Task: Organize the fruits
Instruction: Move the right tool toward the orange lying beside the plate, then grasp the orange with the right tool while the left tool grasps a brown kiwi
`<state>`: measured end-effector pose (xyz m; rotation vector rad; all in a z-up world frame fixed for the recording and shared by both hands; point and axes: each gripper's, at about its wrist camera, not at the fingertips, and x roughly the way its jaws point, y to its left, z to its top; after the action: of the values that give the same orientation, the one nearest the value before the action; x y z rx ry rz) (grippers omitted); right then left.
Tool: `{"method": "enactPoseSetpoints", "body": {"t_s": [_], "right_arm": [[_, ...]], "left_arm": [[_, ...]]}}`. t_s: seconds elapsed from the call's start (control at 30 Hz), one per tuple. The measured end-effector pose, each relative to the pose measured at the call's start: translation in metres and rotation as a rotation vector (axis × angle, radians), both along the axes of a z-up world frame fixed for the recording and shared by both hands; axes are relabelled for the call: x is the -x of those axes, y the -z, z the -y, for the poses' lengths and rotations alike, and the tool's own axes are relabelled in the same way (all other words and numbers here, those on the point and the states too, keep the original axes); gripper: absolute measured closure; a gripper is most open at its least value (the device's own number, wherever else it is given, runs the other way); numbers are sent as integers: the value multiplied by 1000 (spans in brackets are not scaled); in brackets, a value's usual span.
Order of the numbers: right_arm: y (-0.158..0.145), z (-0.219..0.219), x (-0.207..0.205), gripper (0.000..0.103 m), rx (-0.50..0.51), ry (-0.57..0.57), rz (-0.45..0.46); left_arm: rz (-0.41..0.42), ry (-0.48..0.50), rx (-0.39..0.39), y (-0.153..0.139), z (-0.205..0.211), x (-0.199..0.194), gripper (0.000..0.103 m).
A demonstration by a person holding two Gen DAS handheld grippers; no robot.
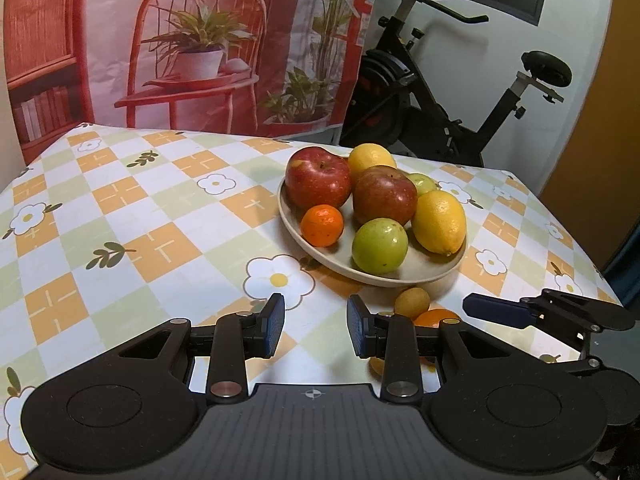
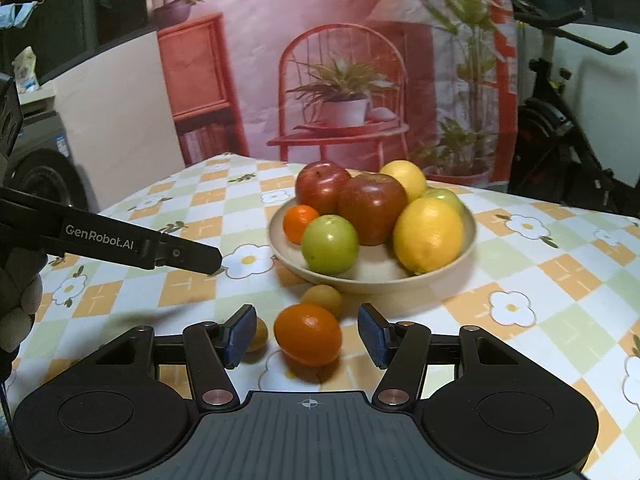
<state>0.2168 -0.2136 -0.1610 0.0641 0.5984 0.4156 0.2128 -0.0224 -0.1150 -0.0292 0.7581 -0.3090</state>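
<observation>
A beige plate point(image 1: 296, 226) point(image 2: 376, 280) holds two red apples point(image 1: 318, 178) point(image 2: 370, 208), two lemons point(image 1: 440, 222) point(image 2: 428, 236), two green fruits point(image 1: 380, 246) point(image 2: 330, 244) and a small orange point(image 1: 322, 226) point(image 2: 298, 222). On the cloth in front of it lie an orange point(image 2: 308, 334) point(image 1: 436, 316) and small yellow-brown fruits point(image 2: 322, 298) point(image 1: 412, 302). My right gripper point(image 2: 307, 334) is open with the loose orange between its fingers, apart from both pads. My left gripper point(image 1: 316, 328) is open and empty over the cloth, left of the loose fruits.
The table has a checked flower cloth point(image 1: 120, 216) point(image 2: 560, 272). A printed backdrop point(image 1: 200, 40) hangs behind it. An exercise bike point(image 1: 460, 92) stands at the back right. Another small yellow-brown fruit point(image 2: 258, 334) lies beside my right gripper's left finger.
</observation>
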Motion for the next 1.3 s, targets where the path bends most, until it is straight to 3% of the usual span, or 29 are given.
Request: {"method": "enactPoseSetpoints", "body": {"t_s": [0.57,0.7,1.3], "right_arm": [[12,6,-7,54,-25,13,-38],[13,7,-6,60,-30,-1,-42],[4,11,-11,61,-61,7,-68]], "left_arm": [[-10,19,11,5,1,0,67],[-12,23,13,5,1,0,67],[-11,47,21,3,4,4,65]]}}
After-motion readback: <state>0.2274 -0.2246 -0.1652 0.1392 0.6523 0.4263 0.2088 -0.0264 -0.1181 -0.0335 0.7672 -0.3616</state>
